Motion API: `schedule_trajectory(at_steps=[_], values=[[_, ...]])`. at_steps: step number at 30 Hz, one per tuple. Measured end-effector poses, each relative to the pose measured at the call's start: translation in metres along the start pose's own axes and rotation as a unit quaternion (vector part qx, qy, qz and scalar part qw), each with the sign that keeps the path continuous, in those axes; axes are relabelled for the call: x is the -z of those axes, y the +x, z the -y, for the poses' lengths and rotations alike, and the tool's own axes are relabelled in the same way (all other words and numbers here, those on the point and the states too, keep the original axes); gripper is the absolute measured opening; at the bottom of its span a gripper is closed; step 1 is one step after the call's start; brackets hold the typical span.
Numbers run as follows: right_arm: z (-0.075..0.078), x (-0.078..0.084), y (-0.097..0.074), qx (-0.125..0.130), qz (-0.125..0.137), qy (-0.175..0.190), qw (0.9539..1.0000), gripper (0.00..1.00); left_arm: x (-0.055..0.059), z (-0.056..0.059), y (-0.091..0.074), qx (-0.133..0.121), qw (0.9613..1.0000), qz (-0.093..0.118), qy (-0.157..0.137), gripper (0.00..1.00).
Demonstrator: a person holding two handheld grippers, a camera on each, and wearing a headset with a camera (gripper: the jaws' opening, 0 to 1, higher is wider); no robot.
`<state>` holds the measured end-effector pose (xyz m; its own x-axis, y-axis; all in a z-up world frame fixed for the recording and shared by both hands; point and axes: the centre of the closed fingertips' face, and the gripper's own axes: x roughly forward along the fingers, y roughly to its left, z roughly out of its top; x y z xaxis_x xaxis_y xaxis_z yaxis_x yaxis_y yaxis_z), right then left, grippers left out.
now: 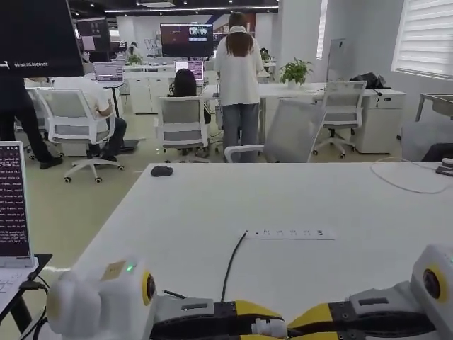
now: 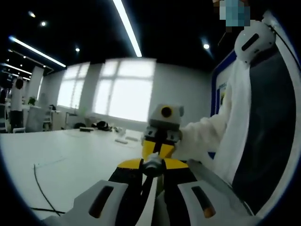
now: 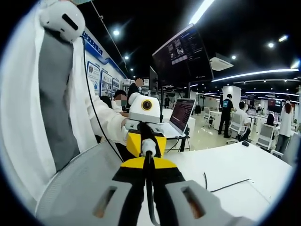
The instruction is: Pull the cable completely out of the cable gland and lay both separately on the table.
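Extraction step: at 6 o'clock in the head view, over the desk (image 1: 212, 205), left tongs (image 1: 256, 320) clamp the cable gland (image 1: 270, 327) and right tongs (image 1: 301, 326) clamp the cable (image 3: 148, 160); next move probably requires drawing them straight apart toward 9 and 3 o'clock.

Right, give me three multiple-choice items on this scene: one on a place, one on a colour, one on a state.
1. Where on the table is the mouse? A its far edge; B its near edge; C its middle.
2. What colour is the cable gland? A white; B black; C red.
3. How do the right gripper's jaws stand? A wide open; B shut on the cable; C flat on the table.
Answers: A, the head view has it by the far edge; A, it shows white where the grippers meet; B, the right gripper view has the cable pinched between them.
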<state>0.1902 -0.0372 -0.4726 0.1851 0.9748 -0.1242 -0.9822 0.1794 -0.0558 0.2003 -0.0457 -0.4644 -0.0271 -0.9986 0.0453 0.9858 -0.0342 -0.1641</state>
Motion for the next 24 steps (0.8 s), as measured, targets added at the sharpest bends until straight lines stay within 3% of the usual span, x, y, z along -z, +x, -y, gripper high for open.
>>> schedule_trajectory(at_steps=[2, 5, 8, 11, 20, 24], values=[[0.001, 0.001, 0.0, 0.004, -0.002, 0.008, 1.0, 0.02, 0.001, -0.001, 0.001, 0.0, 1.0, -0.004, -0.007, 0.16], [0.002, 0.001, 0.001, 0.005, -0.003, 0.017, 0.9998, 0.02, 0.002, -0.002, -0.001, 0.006, 0.9978, -0.008, -0.065, 0.16], [0.002, 0.003, 0.002, 0.005, -0.003, 0.018, 0.9998, 0.02, 0.002, -0.003, -0.002, 0.005, 0.9994, -0.005, -0.035, 0.16], [0.004, 0.008, 0.002, 0.005, -0.017, -0.027, 0.9995, 0.02, 0.004, -0.004, -0.004, 0.004, 0.9992, -0.011, -0.038, 0.16], [0.015, 0.035, -0.01, 0.021, -0.057, -0.027, 0.9978, 0.02, 0.011, -0.015, -0.016, -0.017, 0.9973, -0.013, -0.07, 0.16], [0.022, 0.057, -0.022, 0.039, -0.089, -0.016, 0.9951, 0.02, 0.012, -0.018, -0.022, -0.024, 0.9968, -0.008, -0.075, 0.16]])
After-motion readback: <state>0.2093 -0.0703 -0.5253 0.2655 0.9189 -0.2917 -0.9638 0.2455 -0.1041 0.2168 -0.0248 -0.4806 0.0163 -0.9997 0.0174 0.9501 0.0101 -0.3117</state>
